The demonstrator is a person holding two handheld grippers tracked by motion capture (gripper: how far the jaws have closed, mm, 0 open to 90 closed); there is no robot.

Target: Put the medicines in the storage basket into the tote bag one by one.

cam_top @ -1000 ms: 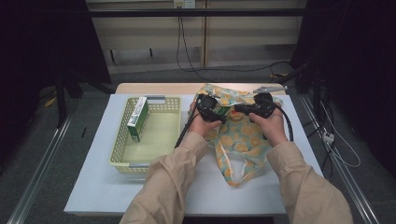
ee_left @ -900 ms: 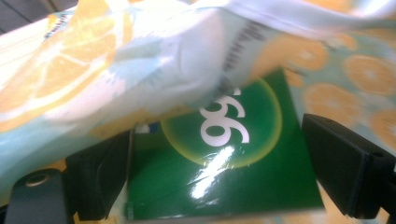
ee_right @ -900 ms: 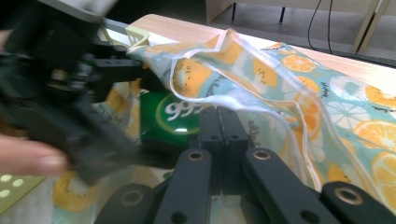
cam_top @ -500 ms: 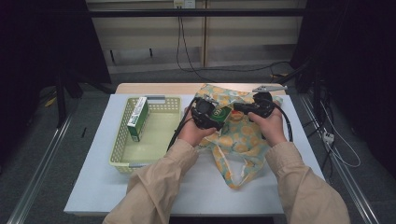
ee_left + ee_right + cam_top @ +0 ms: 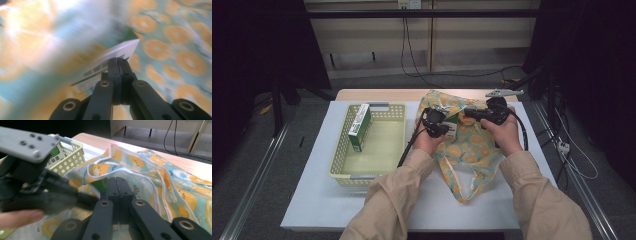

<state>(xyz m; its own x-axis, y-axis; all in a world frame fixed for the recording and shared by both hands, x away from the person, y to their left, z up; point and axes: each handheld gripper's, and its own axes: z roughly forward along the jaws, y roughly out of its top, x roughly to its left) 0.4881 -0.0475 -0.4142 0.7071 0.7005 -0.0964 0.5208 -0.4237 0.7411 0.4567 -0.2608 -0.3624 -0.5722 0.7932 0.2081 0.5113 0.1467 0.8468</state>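
- Green-and-white printed carton [image 5: 117,53]: half inside the mouth of the bag, one white corner poking out. My left tongs [image 5: 443,131] have just been closing, and in the left gripper view their jaws meet at the carton's edge. I judge they pinch it, to draw it out.
- Soft plastic bag printed with orange slices on pale blue [image 5: 472,155]: lies flat on the white table [image 5: 312,200], just right of the pale yellow perforated basket [image 5: 343,150]. Its white-trimmed opening faces away from me.
- My right tongs [image 5: 117,180]: jaws together on the bag's rim fabric beside the carton, seemingly holding the mouth open and the bag steady.
- Second green-and-white carton [image 5: 360,127]: stands on edge inside the basket, against its left wall. That is probably where the first is headed.
- Against a second ago: my left hand sits closer to the bag mouth and its jaws, then apart, are now together; the right hand and basket are unchanged.
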